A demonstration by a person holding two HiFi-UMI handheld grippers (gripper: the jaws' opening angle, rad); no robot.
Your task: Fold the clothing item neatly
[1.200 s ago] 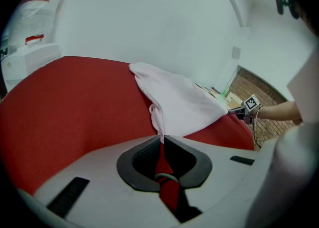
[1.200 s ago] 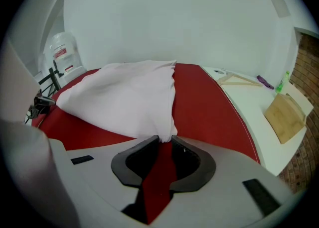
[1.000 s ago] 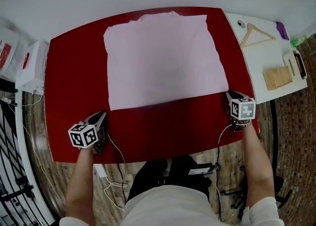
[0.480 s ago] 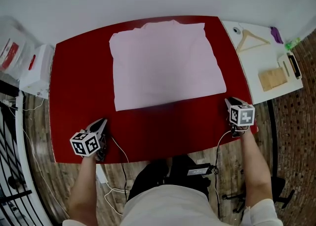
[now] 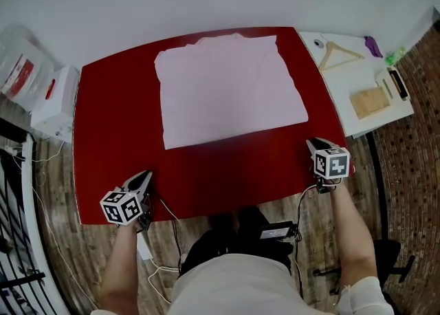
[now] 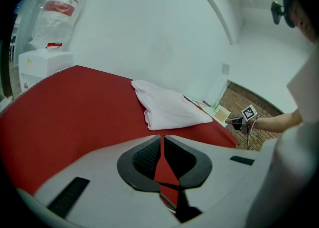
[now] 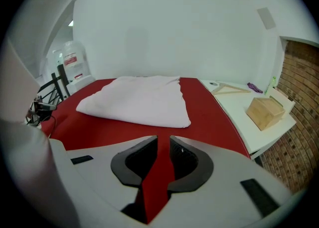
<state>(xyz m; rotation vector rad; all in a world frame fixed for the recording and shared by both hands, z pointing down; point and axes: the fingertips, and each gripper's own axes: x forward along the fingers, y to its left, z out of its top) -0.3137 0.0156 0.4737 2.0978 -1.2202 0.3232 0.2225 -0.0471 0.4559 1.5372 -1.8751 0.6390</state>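
A pale pink garment [image 5: 230,90] lies folded into a flat rectangle on the far half of the red table [image 5: 110,135]. My left gripper [image 5: 142,179] hovers at the table's near left edge, well apart from the cloth, jaws shut on nothing. In the left gripper view the garment [image 6: 169,110] lies ahead of the left gripper [image 6: 162,136]. My right gripper [image 5: 311,144] is by the near right edge, just short of the garment's near right corner. In the right gripper view the right gripper [image 7: 163,137] shows a narrow gap, empty, with the garment [image 7: 139,101] beyond.
A white side table [image 5: 337,90] adjoins the right end, carrying a wooden hanger [image 5: 338,52], a wooden box [image 5: 369,100] and small items. A white box [image 5: 55,100] and a plastic bag [image 5: 20,66] stand at the left. Cables trail on the floor below.
Both grippers have drawn back from the garment toward the table's near edge and risen a little. The garment has stayed as it was.
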